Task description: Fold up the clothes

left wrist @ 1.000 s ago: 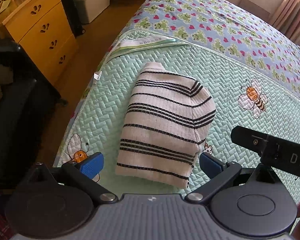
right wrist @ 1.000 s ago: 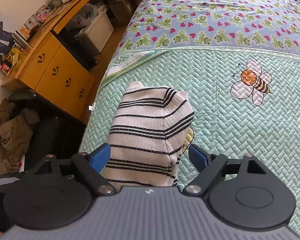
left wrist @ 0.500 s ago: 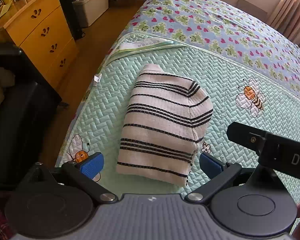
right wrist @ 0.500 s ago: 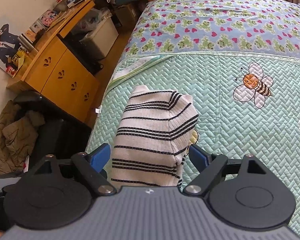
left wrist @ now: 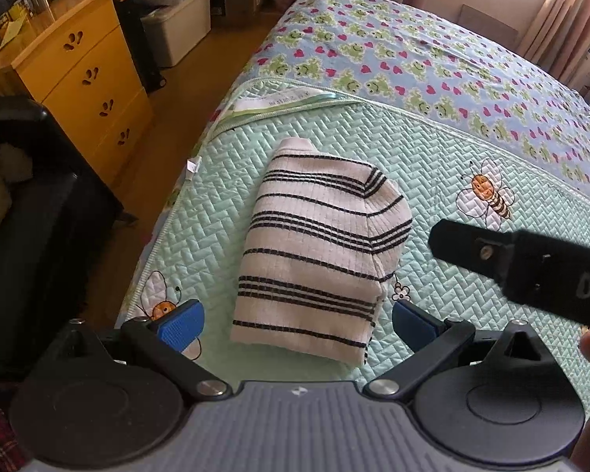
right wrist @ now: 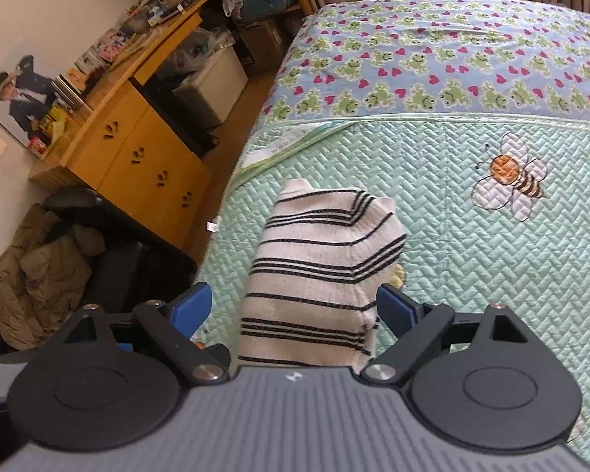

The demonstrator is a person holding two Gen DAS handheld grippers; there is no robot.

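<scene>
A ribbed knit sweater, cream with thin black stripes in groups, lies folded into a compact, roughly rectangular bundle on the bed. It rests on a mint-green quilted cover stitched in a herringbone pattern, with an embroidered bee off to its right. Beyond the quilt's piped edge lies a blue sheet printed with frogs and hearts. The sweater's far end narrows to a rounded corner; its near hem is straight and thick.

The left hand-held gripper hovers over the near hem, its blue ridged pads spread wide on either side of the bundle and touching nothing. The right hand-held gripper is likewise spread wide; its jaws have just been opening, with the sweater's near end showing between them, the pads clear of the cloth. In the left wrist view its black body juts in from the right.

The bundle lies near the bed's left edge, where bare floor separates it from a yellow wooden desk. To the right the quilt is open.
</scene>
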